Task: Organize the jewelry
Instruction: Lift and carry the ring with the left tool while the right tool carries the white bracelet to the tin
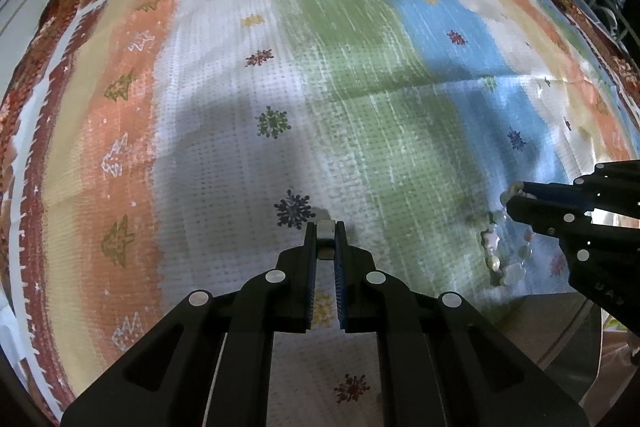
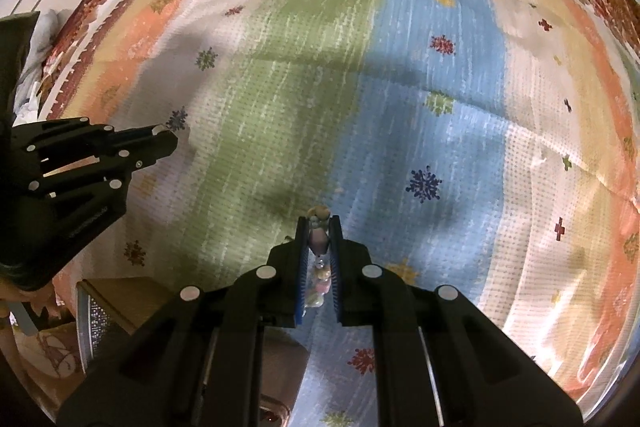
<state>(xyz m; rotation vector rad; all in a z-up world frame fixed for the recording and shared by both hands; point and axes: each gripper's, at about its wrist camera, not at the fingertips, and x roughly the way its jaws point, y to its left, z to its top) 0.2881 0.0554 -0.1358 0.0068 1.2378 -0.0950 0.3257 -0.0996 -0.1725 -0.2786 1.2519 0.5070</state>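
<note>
My left gripper (image 1: 325, 229) is shut on a small silver ring (image 1: 325, 231), held above the striped cloth (image 1: 280, 67). It also shows at the left of the right wrist view (image 2: 164, 135). My right gripper (image 2: 319, 223) is shut on a pastel bead bracelet (image 2: 318, 241), whose beads hang back between the fingers. In the left wrist view the right gripper (image 1: 514, 195) enters from the right, and the bracelet (image 1: 500, 259) dangles below its tips over the blue and green stripes.
The striped cloth with snowflake prints covers a table with a red floral border (image 1: 52, 39). At the near edge stand a metal mesh container (image 2: 92, 323) and a brown box (image 2: 128, 299). Cables (image 1: 600, 7) lie at the far right.
</note>
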